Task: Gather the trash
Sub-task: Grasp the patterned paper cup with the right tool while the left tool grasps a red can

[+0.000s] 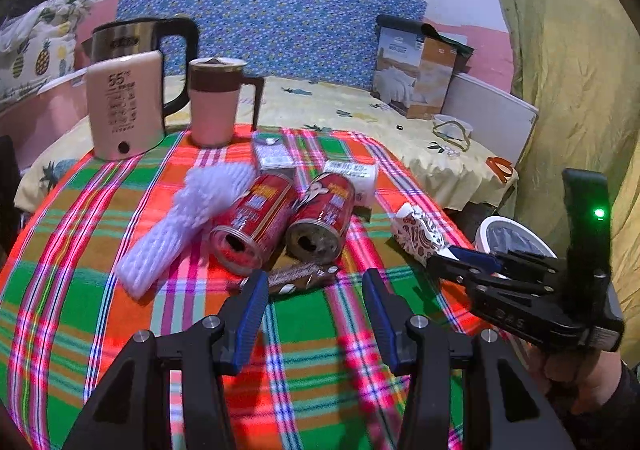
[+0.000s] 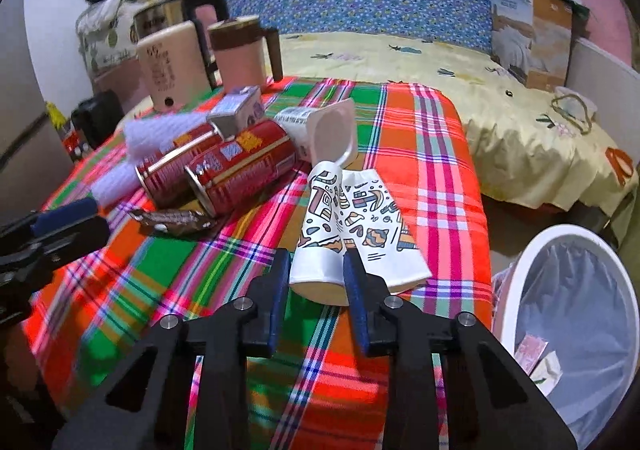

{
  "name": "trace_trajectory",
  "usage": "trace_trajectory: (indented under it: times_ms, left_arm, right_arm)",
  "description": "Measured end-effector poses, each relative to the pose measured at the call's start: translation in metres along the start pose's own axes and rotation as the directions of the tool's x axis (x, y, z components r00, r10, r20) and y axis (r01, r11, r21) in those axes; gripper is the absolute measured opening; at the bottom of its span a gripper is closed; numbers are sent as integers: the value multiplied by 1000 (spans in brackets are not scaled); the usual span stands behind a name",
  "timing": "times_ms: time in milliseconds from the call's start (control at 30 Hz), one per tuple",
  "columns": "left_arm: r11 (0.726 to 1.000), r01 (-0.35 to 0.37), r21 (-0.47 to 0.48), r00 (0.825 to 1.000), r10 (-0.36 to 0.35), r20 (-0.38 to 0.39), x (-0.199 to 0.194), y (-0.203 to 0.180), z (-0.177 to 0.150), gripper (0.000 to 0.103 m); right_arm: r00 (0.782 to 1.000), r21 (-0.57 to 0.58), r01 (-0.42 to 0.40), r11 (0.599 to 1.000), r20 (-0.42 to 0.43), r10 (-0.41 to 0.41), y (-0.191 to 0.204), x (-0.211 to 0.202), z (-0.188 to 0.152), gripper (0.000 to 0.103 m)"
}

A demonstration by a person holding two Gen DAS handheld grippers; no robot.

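Observation:
Trash lies on a plaid tablecloth (image 1: 80,290): two red cans (image 1: 256,222) (image 1: 322,224), a white foam net (image 1: 188,222), a brown wrapper (image 1: 298,278), a yogurt cup (image 2: 320,130) and a small carton (image 2: 236,114). My left gripper (image 1: 316,290) is open, just short of the wrapper. My right gripper (image 2: 316,270) is shut on a crushed patterned paper cup (image 2: 352,226), held over the table's right part; it also shows in the left wrist view (image 1: 416,234). A white bin (image 2: 568,330) with a liner stands at the right, below table level.
A kettle (image 1: 124,106) and a pink mug (image 1: 218,102) stand at the table's back left. A bed (image 2: 500,98) with a box (image 2: 528,38) lies behind. A yellow curtain (image 1: 568,70) hangs at the right.

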State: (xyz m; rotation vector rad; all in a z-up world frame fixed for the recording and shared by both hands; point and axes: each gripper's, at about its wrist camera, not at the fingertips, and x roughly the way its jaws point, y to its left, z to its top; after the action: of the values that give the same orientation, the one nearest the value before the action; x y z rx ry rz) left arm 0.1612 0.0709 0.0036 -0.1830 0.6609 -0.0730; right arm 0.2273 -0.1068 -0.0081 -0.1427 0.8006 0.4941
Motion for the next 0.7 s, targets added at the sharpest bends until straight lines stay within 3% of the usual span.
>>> trace_trajectory:
  times_ms: [233,700]
  left_arm:
    - [998,-9,69,1000,8,12,26,-12,19,49]
    - [980,-74,183,995,84,-48,87,-29,35,51]
  right_arm:
    - [994,129,-107,986,31,104,-18,-24,-13,26]
    - [982,227,-189,955,64,179,-42,-24,-12,25]
